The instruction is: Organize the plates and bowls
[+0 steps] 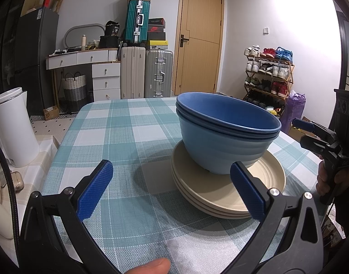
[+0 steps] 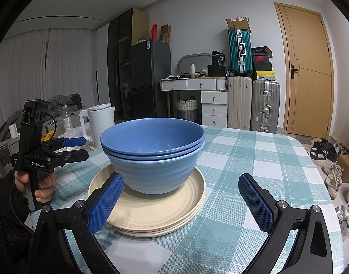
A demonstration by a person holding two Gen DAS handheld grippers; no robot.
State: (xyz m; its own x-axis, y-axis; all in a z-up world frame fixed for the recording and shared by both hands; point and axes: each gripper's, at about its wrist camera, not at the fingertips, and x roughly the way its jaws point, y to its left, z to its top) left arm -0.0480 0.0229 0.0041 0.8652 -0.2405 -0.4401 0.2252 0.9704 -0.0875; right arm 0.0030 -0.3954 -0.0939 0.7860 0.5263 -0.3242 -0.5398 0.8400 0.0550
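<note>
bowls (image 2: pixel 152 157) nested, resting on plates (image 2: pixel 151 212) stacked mid-desk (image 2: pixel 254 159) | left tool (image 1: pixel 172 191) spread wide, empty | right tool (image 2: pixel 181 203) spread wide, empty | stacking looks finished; nothing loose visible

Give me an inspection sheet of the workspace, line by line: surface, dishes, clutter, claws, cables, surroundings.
Surface: table with checked tablecloth, flat.
Job's things: nested blue bowls stand upright on stacked cream plates.
Clutter: white kettle beside the table, off the cloth.
Claws: left claw open, empty; right claw open, empty; both short of the stack.
Cables: black cable on the left claw's handle.
Surroundings: suitcases, door, shoe rack.
</note>
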